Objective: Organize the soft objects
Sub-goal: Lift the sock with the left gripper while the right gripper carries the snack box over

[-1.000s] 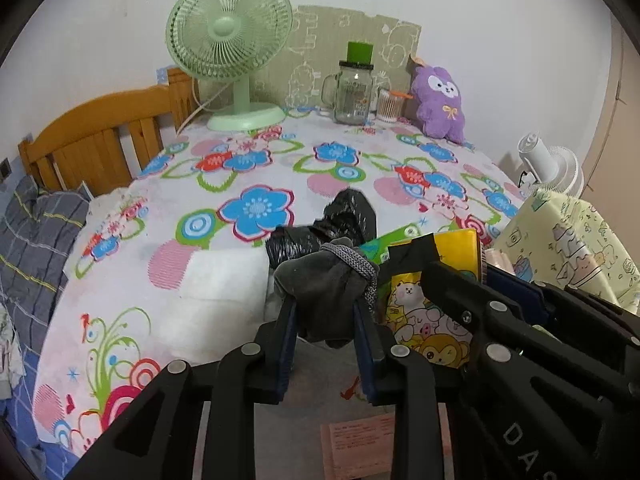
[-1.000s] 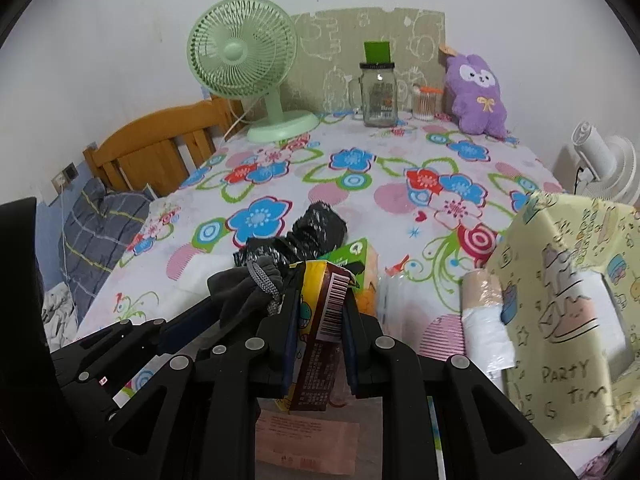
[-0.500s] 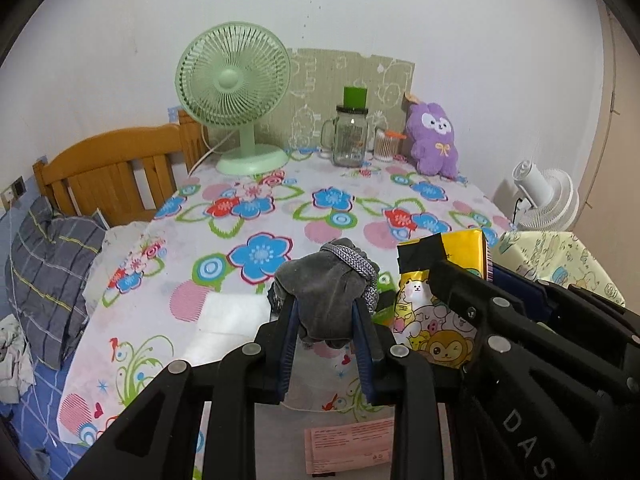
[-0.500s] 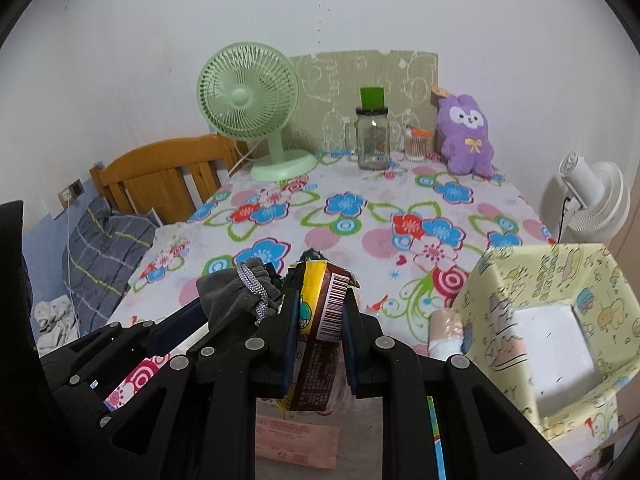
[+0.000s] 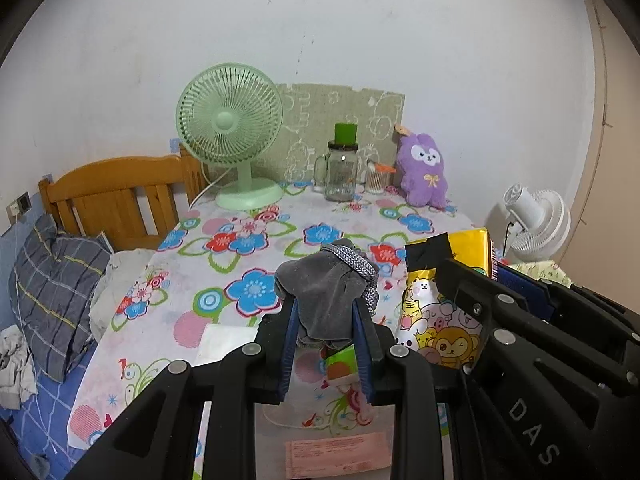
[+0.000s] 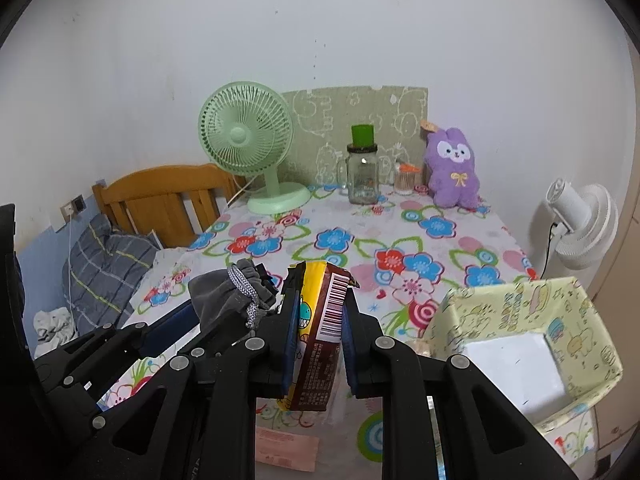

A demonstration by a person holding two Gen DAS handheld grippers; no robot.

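My left gripper is shut on a grey drawstring pouch and holds it high above the flowered table. The pouch also shows in the right wrist view. My right gripper is shut on a yellow and brown snack packet, also lifted; the packet shows in the left wrist view, right of the pouch. A pale yellow patterned box stands open at the lower right, its white bottom bare.
At the table's back stand a green fan, a glass jar with a green lid and a purple plush toy. A white fan stands right of the table. A wooden bed with a plaid pillow lies left.
Both grippers have risen and pulled back from the table with the pouch and the packet. The black bag and green packet on the table have dropped out of sight below.
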